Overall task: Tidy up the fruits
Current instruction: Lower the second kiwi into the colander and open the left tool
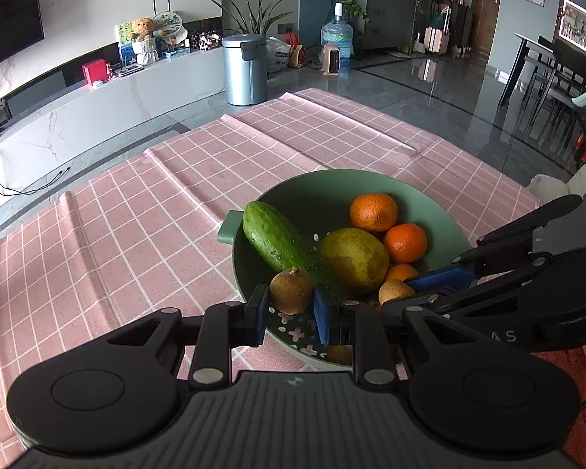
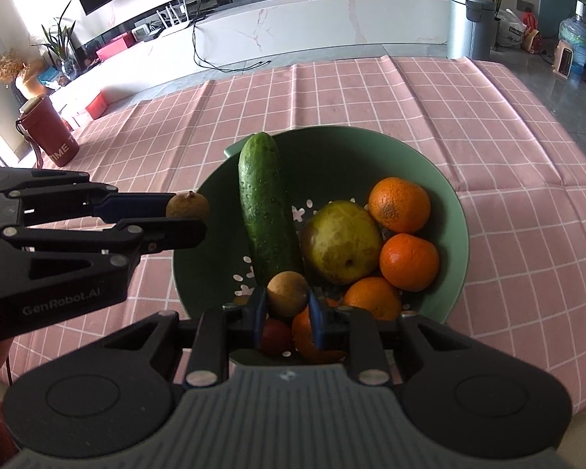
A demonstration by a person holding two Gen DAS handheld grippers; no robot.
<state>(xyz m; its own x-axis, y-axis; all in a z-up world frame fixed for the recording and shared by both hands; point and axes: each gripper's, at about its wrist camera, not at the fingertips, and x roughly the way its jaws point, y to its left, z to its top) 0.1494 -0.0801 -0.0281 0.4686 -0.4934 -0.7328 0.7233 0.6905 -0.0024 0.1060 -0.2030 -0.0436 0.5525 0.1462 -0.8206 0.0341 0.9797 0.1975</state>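
Longans (image 1: 292,290) pinched: both grippers (image 2: 287,310) angled down over bowl (image 2: 455,211).

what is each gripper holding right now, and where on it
Each grips a small round brown fruit across its middle, between its fingertips: the left gripper holds one fruit, the right gripper the other fruit, over the green bowl.

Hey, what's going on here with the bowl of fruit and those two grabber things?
A person is sorting fruit with a handheld gripper in each hand. The left gripper is shut on a small brown fruit, held beside the green bowl. The right gripper is shut on another small brown fruit over the bowl's near side. Lying in the bowl on the pink checked tablecloth are a cucumber, a yellow-green pear and several oranges.
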